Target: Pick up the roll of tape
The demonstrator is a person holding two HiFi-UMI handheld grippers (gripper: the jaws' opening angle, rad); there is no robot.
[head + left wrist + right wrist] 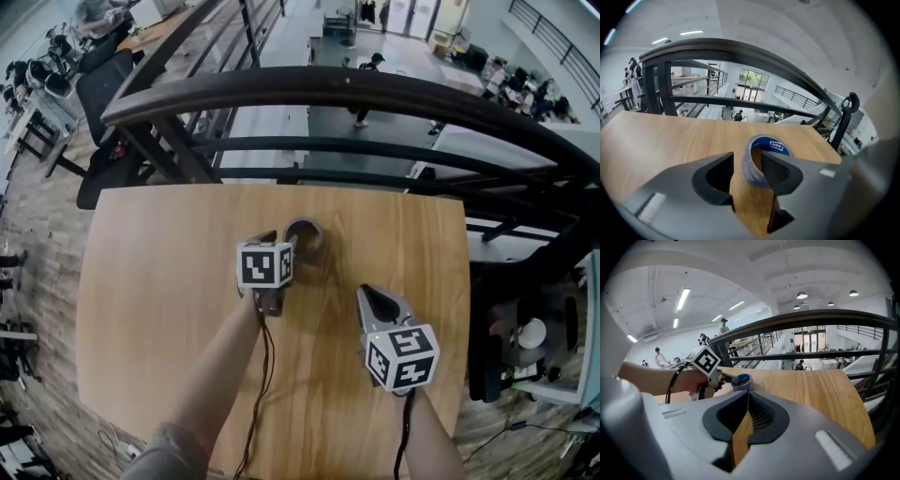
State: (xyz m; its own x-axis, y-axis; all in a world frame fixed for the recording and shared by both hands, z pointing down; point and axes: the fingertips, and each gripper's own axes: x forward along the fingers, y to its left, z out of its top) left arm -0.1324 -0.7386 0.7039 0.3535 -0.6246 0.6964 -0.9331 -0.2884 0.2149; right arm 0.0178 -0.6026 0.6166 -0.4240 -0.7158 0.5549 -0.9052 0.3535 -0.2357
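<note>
- The wooden table (pixel 159 281) carries the roll of tape (pixel 314 230) near its far edge, just before the dark railing (pixel 356 89).
- The roll of tape lies flat on the table top with its core opening facing up. Its outer face is blue and bears a printed label.
- The left gripper (pixel 292 240) is positioned at the roll. In the left gripper view, its jaws are spread apart and straddle the near wall of the roll (pixel 771 145): one jaw sits inside the core, the other stands outside the wall.
- Bare wood shows between the outer jaw and the wall, so the left gripper (pixel 746 161) is not clamped on the roll.
- The right gripper (pixel 364 291) is over the table, to the right of the left gripper and nearer the person, well apart from the roll.
- In the right gripper view, the jaws of the right gripper (pixel 748 397) are pressed together at the tips with nothing between them.
- That view also shows the roll (pixel 742 379) ahead, with the marker cube (pixel 705 361) of the left gripper beside it.
</note>
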